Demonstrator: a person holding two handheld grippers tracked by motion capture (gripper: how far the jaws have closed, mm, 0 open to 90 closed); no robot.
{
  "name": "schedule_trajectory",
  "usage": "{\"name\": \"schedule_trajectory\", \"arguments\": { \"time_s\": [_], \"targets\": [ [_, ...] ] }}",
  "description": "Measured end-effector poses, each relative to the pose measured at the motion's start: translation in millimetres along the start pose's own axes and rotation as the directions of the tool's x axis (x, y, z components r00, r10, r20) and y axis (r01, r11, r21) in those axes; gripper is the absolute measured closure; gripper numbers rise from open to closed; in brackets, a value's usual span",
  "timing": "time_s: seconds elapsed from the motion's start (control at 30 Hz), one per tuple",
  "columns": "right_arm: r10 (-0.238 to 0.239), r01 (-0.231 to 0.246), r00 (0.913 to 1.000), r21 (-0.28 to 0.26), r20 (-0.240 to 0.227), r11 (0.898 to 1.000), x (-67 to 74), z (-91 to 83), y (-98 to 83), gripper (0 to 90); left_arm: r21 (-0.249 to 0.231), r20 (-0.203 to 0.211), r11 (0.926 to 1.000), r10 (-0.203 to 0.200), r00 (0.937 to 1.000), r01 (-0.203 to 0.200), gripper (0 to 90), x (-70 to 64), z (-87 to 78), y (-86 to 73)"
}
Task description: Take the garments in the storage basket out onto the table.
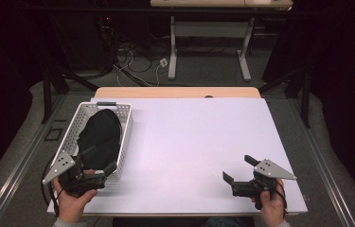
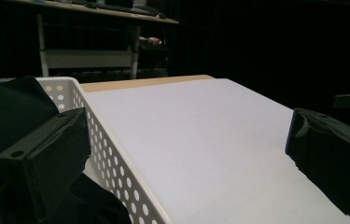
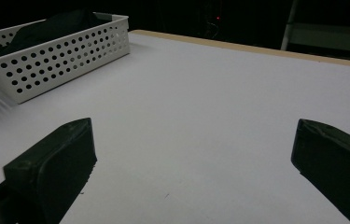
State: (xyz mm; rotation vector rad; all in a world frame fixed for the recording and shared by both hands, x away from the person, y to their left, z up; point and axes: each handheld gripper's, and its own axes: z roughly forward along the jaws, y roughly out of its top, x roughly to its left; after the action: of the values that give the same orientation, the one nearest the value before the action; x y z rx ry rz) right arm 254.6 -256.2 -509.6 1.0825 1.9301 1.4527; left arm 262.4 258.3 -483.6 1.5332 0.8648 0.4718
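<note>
Risk: your left gripper (image 1: 100,160), jaws spread wide and holding nothing, straddles the white basket (image 1: 127,126) wall at the table's (image 1: 199,137) near-left corner; closing now could snag the rim & drag it (black cloth (image 1: 100,132) sits inside). Right gripper (image 1: 239,169), released too, hovers low near the near-right corner, hand level.

Perforated plastic basket (image 1: 127,124); matt black cloth (image 1: 100,134).

dim room, bright table, soft focus
</note>
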Motion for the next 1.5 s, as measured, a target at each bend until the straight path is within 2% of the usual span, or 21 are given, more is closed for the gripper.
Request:
{"name": "schedule_trajectory", "arguments": {
  "time_s": [0.3, 0.47, 0.7, 0.77, 0.83, 0.97, 1.23, 1.37, 1.5],
  "targets": [
    [0.005, -0.005, 1.0000, 0.003, 0.004, 1.000, -3.3, 3.0, -1.9, 0.0, 0.017, -0.023, 0.9998, 0.013, 0.9997, -0.012, 0.3, 2.2, -1.4, 5.2],
    [0.013, -0.013, 0.9999, 0.016, 0.004, 1.000, -4.0, 4.3, -2.1, 0.0, 0.025, -0.047, 0.9995, -0.018, 0.9987, 0.019, 0.3, 5.9, -5.8, 7.9],
    [0.014, -0.014, 0.9999, 0.033, 0.008, 0.999, -5.7, 7.6, -3.8, 0.0, 0.034, -0.082, 0.9992, -0.017, 0.9965, 0.020, 0.3, 9.3, -12.9, 7.8],
    [0.016, -0.016, 0.9998, 0.037, 0.010, 0.999, -7.2, 8.5, -4.7, 0.0, 0.035, -0.084, 0.9985, -0.038, 0.9957, 0.041, 0.3, 10.4, -13.8, 8.3],
    [0.027, -0.028, 0.9994, 0.045, 0.020, 0.999, -8.5, 7.9, -5.5, 0.0, 0.042, -0.092, 0.9981, -0.042, 0.9948, 0.046, 0.3, 11.6, -15.2, 9.4],
    [0.040, -0.042, 0.9988, 0.045, 0.029, 0.998, -9.6, 6.7, -6.2, 0.0, 0.055, -0.147, 0.9983, -0.011, 0.9890, 0.020, 0.3, 12.9, -18.2, 15.6],
    [0.043, -0.045, 0.9984, 0.045, 0.037, 0.998, -11.2, 5.2, -6.1, 0.0, 0.066, -0.158, 0.9978, 0.000, 0.9875, 0.010, 0.3, 18.9, -19.2, 33.6],
    [0.042, -0.044, 0.9984, 0.045, 0.038, 0.998, -11.9, 5.1, -5.9, 0.0, 0.089, -0.166, 0.9960, 0.021, 0.9859, -0.006, 0.3, 22.1, -13.4, 42.7],
    [0.044, -0.046, 0.9983, 0.044, 0.039, 0.998, -12.3, 5.5, -5.9, 0.0, 0.084, -0.164, 0.9965, 0.019, 0.9863, -0.005, 0.3, 21.9, -8.4, 48.7]
  ]
}}
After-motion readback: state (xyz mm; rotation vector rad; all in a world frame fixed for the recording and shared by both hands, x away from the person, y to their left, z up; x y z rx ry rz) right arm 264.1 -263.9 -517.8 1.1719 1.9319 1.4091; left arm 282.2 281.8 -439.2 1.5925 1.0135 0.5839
